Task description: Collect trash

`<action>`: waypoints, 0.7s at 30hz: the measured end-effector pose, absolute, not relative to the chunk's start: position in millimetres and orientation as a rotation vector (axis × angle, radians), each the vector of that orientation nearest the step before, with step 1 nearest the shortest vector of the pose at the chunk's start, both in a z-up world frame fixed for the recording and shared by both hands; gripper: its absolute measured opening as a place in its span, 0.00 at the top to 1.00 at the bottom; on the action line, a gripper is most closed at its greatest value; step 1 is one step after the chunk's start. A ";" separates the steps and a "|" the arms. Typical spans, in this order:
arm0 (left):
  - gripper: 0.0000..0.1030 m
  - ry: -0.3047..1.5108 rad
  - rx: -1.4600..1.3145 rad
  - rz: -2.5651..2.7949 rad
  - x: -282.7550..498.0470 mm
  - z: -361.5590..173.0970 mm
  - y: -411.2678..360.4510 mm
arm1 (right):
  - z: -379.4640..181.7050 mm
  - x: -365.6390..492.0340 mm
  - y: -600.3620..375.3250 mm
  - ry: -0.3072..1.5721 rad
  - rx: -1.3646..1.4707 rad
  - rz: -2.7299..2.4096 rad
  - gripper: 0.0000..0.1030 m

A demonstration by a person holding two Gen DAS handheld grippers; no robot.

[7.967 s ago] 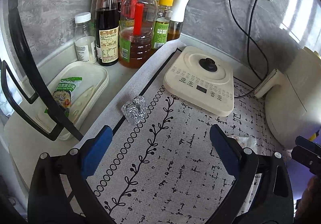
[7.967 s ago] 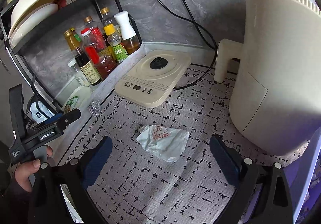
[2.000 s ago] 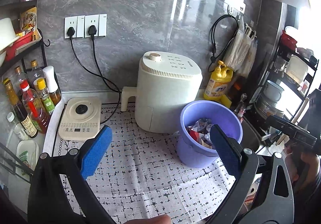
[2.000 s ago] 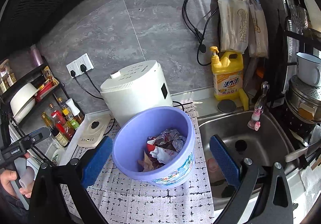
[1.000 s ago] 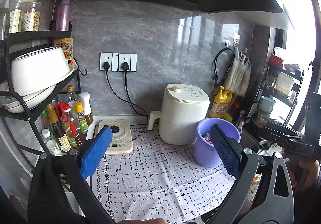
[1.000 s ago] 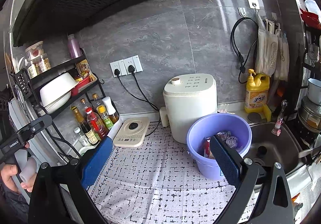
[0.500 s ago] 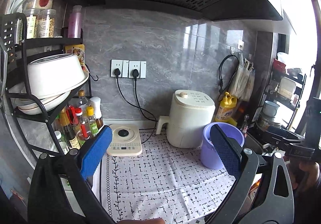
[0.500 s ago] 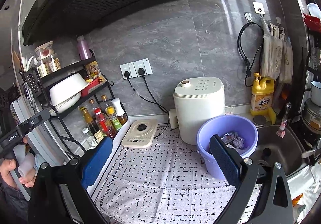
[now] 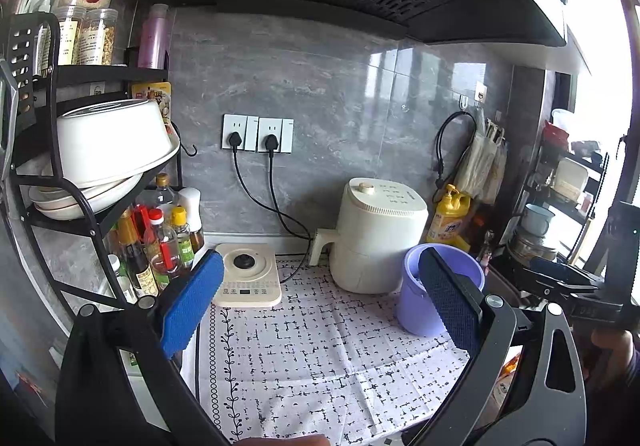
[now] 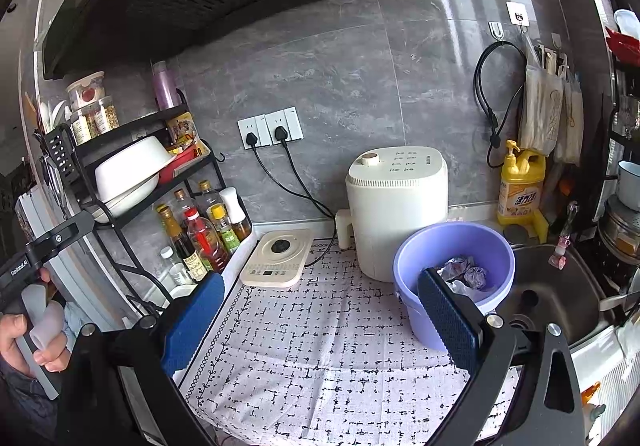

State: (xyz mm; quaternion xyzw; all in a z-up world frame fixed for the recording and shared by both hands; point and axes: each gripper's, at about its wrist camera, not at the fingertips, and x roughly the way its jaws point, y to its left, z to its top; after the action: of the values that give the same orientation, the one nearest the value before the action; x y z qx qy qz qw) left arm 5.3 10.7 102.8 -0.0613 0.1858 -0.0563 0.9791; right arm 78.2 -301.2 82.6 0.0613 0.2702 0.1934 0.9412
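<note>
A purple bucket stands on the patterned white mat, right of centre, with crumpled foil and wrappers inside. It also shows in the left wrist view, partly behind a finger. My left gripper is open and empty, held well back from the counter. My right gripper is open and empty, also held back and above the mat's front.
A white air fryer stands behind the bucket. A flat induction cooker lies left of it, with bottles under a black rack. A sink lies right, with yellow detergent.
Both grippers have pulled further back and up from the counter, so the scene looks smaller. The foil and the wrapper seen on the mat earlier are gone; trash lies in the bucket.
</note>
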 end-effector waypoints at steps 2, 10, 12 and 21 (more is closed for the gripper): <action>0.06 0.374 -0.124 -0.114 6.0 102.2 12.1 | 82.6 78.1 -301.0 0.551 0.123 0.392 0.08; 0.06 0.384 -0.131 -0.122 7.8 99.9 10.0 | 79.0 78.4 -303.9 0.559 0.127 0.380 0.08; 0.06 0.386 -0.129 -0.125 8.1 99.5 8.8 | 79.0 78.1 -306.9 0.559 0.132 0.374 0.08; 0.06 0.385 -0.130 -0.137 8.3 99.2 4.1 | 77.8 76.7 -310.6 0.565 0.132 0.366 0.08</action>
State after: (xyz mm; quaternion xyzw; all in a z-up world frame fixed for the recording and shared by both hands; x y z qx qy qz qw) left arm 8.3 4.1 99.2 -0.0643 0.1912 -0.0679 0.9771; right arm 76.7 -310.6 77.8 0.0649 0.2772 0.1793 0.9417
